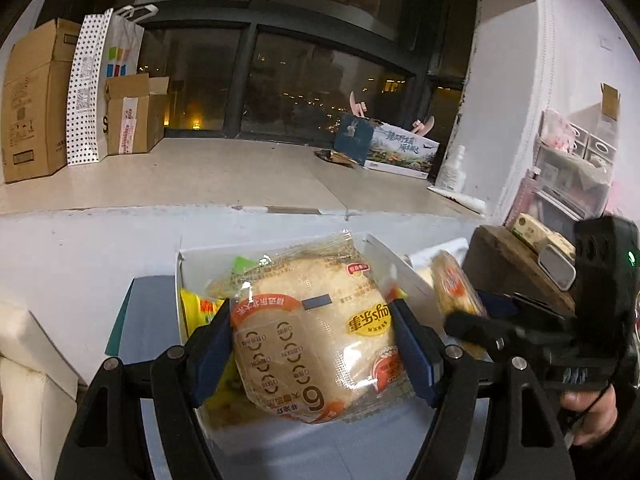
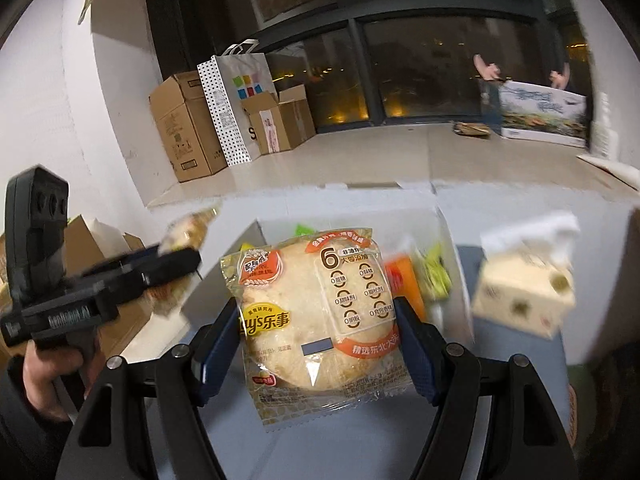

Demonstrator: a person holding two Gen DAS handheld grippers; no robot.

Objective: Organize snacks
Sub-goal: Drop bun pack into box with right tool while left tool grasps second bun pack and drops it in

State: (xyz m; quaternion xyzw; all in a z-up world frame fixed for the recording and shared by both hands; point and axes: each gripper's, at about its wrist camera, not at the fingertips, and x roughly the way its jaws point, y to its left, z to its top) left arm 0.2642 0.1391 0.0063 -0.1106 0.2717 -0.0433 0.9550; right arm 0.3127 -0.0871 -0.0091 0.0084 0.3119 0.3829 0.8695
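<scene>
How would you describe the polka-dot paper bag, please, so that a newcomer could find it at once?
Look to the dark window and follow its tiled ledge to the end where it meets the white wall. Two brown cardboard boxes stand there, and the polka-dot paper bag is upright between them. It alone is white, with black dots on its side, coloured squares on its front and handles.

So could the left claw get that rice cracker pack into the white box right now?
Probably yes: the left claw grips its rice cracker pack just above the open white box, with nothing between, though snacks already fill part of it.
</scene>
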